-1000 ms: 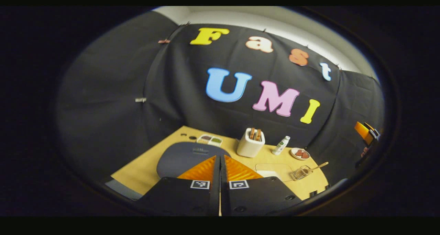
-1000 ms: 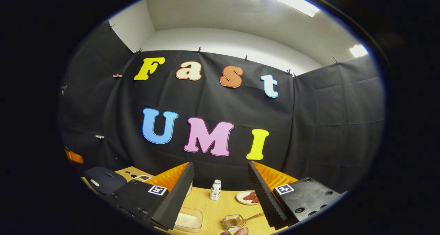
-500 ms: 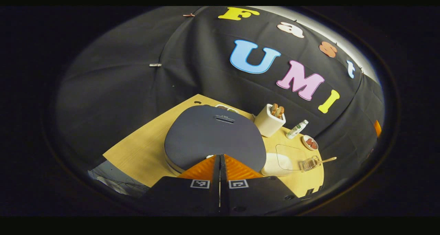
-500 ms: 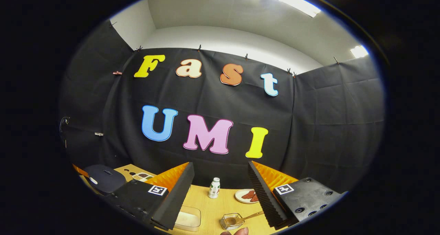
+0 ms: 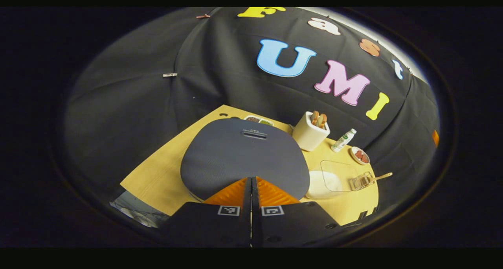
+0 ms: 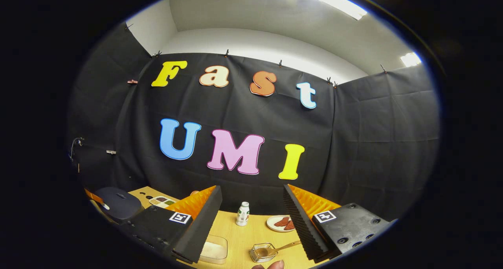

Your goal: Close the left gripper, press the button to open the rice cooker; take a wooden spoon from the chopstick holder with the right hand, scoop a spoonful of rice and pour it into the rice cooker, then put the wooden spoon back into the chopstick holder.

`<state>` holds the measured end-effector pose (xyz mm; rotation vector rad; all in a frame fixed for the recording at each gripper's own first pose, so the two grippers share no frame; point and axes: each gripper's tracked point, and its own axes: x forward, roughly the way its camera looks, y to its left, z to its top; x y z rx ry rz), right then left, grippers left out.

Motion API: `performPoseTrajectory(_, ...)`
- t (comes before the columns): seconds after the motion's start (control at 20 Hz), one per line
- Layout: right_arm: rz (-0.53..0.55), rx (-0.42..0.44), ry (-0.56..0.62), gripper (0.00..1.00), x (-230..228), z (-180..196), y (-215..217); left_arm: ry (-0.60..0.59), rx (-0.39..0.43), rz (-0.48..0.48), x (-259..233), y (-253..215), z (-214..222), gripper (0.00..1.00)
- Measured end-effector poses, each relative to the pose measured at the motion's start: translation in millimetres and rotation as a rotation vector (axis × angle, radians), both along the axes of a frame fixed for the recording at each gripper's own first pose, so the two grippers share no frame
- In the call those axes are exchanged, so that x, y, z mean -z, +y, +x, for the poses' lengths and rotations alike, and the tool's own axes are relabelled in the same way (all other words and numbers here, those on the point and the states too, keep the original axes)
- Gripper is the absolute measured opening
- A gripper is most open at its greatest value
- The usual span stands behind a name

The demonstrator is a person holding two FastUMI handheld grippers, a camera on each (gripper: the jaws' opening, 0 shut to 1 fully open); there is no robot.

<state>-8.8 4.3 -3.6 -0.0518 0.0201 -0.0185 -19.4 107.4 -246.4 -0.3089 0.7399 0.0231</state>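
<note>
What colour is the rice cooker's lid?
Dark navy-grey, matte. The rice cooker lid shows best in the left gripper view.

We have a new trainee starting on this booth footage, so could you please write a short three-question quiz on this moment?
1. True or false: the rice cooker lid is raised.
2. The left gripper has its fingers: A) together B) wide apart.
3. Fill in: the wooden utensils stand in the white ____.

Key: 1 false, the lid lies flat; 2 A; 3 chopstick holder, beside the cooker. The right gripper is open and holds nothing.
</note>
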Motion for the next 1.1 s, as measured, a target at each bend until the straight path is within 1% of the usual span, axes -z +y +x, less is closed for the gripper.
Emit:
performPoseTrajectory(0.15,-0.003,0.002,0.005,0.97,2.6,0.8,-0.2,-0.001,0.019,0.022,1.8,-2.9,-2.8,0.08)
performPoseTrajectory(0.2,-0.005,0.003,0.007,0.97,3.1,0.9,-0.4,0.006,0.034,0.039,2.7,-3.1,-4.3,0.06)
performPoseTrajectory(0.25,-0.004,0.002,0.009,0.99,3.6,1.1,0.1,0.017,0.047,0.062,4.7,-3.5,-4.8,0.07)
performPoseTrajectory(0.4,-0.002,-0.005,0.01,0.97,4.3,1.3,2.6,0.051,0.065,0.11,6.0,-3.7,-3.6,0.07)
performPoseTrajectory(0.45,-0.005,-0.006,0.009,0.97,4.2,1.1,3.1,0.066,0.067,0.105,10.7,-4.9,-5.7,0.07)
performPoseTrajectory(0.5,-0.008,-0.007,0.008,0.97,3.7,1.1,3.4,0.052,0.057,0.09,5.6,-5.0,-5.6,0.09)
performPoseTrajectory(0.55,-0.009,-0.008,0.009,0.97,3.8,1.4,3.8,0.062,0.046,0.064,6.5,-4.9,-5.7,0.07)
performPoseTrajectory(0.6,-0.01,-0.01,0.009,0.97,4.1,0.7,4.6,0.055,0.036,0.043,3.8,-3.2,-2.1,0.05)
performPoseTrajectory(0.65,-0.011,-0.009,0.008,0.97,3.4,1.2,4.2,0.045,0.033,0.032,3.4,-2.4,-2.5,0.05)
performPoseTrajectory(0.7,-0.012,-0.009,0.007,0.97,3.0,1.1,3.0,0.04,0.039,0.035,1.5,-2.3,-2.5,0.07)
performPoseTrajectory(0.8,-0.016,-0.008,0.006,0.97,2.6,0.9,2.5,0.02,0.059,0.063,-1.3,-1.1,0.3,0.06)
performPoseTrajectory(0.85,-0.016,-0.008,0.006,0.97,1.8,1.1,2.8,0.0,0.067,0.086,-10.1,-1.0,1.0,0.06)
performPoseTrajectory(0.9,-0.016,-0.007,0.006,0.97,2.5,0.7,3.1,-0.02,0.076,0.107,-17.3,-0.8,2.7,0.04)
performPoseTrajectory(0.95,-0.017,-0.007,0.005,0.97,2.4,1.2,3.4,-0.039,0.079,0.122,-26.1,-0.6,4.5,0.04)
performPoseTrajectory(1.1,-0.017,-0.009,0.009,0.97,3.5,1.6,4.3,-0.088,0.06,0.122,-51.4,2.9,12.4,0.07)
